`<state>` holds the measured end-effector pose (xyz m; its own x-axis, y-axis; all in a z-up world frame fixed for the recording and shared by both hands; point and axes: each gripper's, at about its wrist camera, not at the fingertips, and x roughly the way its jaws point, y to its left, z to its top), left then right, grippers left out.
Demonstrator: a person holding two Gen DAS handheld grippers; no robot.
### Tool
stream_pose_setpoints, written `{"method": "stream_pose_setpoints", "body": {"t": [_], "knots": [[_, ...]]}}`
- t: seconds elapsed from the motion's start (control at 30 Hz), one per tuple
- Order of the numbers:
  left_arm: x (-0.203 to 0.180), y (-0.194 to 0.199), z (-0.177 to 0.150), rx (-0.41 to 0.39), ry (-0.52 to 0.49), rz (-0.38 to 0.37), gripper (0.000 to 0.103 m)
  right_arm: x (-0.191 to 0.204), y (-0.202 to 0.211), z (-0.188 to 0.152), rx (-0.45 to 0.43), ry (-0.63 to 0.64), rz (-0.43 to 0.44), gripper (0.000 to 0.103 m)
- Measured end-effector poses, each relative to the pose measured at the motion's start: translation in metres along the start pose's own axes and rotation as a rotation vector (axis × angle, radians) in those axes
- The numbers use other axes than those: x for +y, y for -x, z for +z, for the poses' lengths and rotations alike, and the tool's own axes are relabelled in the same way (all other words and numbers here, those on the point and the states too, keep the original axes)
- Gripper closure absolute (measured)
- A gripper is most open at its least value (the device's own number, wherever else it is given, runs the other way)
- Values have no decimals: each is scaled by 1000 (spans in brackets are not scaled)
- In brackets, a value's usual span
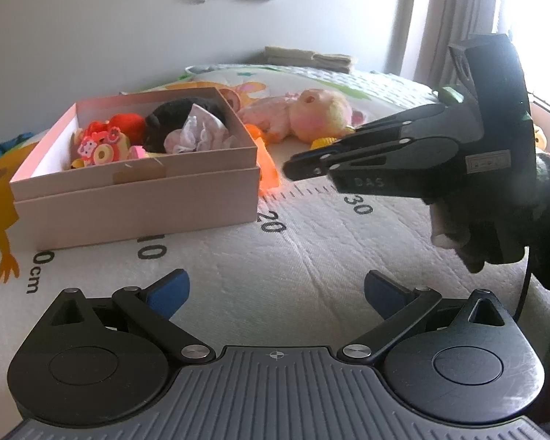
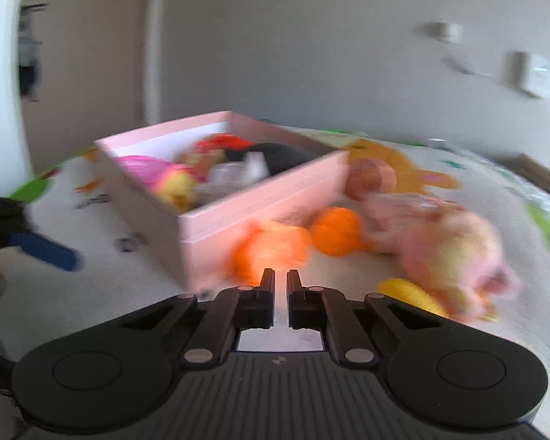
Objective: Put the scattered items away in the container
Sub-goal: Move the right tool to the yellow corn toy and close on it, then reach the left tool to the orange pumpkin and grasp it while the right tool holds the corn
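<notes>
Box sits at 10 o'clock, half full. Right tongs pinched shut and empty, aimed at the orange toy beside it. Left tongs wide, idle.

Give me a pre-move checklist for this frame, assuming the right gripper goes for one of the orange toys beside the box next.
1. Right gripper empty: ok, nothing shows between the jaws.
2. Right jaws open enough to take a toy: not ok, they are shut.
3. Target in sight: ok, an orange toy lies on the mat just ahead, against the pink box; blur hides its exact shape.
4. Room left in the box: cannot tell for certain; it already holds several toys, though its walls still rise above most of them.
5. Left gripper out of the way: ok, open, empty, over bare mat.
6. Other strays: not ok, the pink doll still lies outside.
</notes>
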<state>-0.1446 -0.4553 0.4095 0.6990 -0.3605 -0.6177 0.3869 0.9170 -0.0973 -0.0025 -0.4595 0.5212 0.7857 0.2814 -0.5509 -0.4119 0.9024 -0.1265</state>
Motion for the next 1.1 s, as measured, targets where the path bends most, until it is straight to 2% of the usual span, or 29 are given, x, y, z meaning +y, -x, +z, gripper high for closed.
{"method": "stream_pose_setpoints", "body": {"t": [0.03,0.1,0.13,0.27,0.3,0.4,0.43,0.53,0.7,0.87,0.93,1.07,1.1], "knots": [[-1,1,0,-4,-3,4,0,-4,2,-2,-8,-7,-76,94],[0,1,1,-9,-2,11,0,-13,2,-7,-4,-18,-200,80],[0,1,1,-8,1,11,0,-20,1,-8,7,-49,-232,67],[-2,-2,1,1,4,18,0,-45,-17,-11,68,-176,-265,40],[-3,-3,1,0,7,20,0,-48,-23,-11,75,-189,-272,38],[-7,-3,4,-5,4,20,0,-49,-38,-7,101,-175,-284,38],[-9,-2,4,-9,-4,21,0,-50,-42,-6,109,-171,-280,44],[-18,0,9,-27,-44,26,0,-52,-36,-5,89,-167,-270,45],[-37,-15,25,-62,-97,-5,0,-56,10,-19,12,-170,-243,45],[-59,-53,46,-35,-126,-33,0,-64,63,-44,-71,-211,-214,45],[-67,-73,55,-17,-134,25,0,-68,76,-53,-105,-228,-209,45],[-74,-105,67,18,-93,195,0,-78,84,-62,-145,-285,-198,45],[-75,-112,70,35,-70,210,0,-82,84,-64,-144,-301,-181,45]]}}
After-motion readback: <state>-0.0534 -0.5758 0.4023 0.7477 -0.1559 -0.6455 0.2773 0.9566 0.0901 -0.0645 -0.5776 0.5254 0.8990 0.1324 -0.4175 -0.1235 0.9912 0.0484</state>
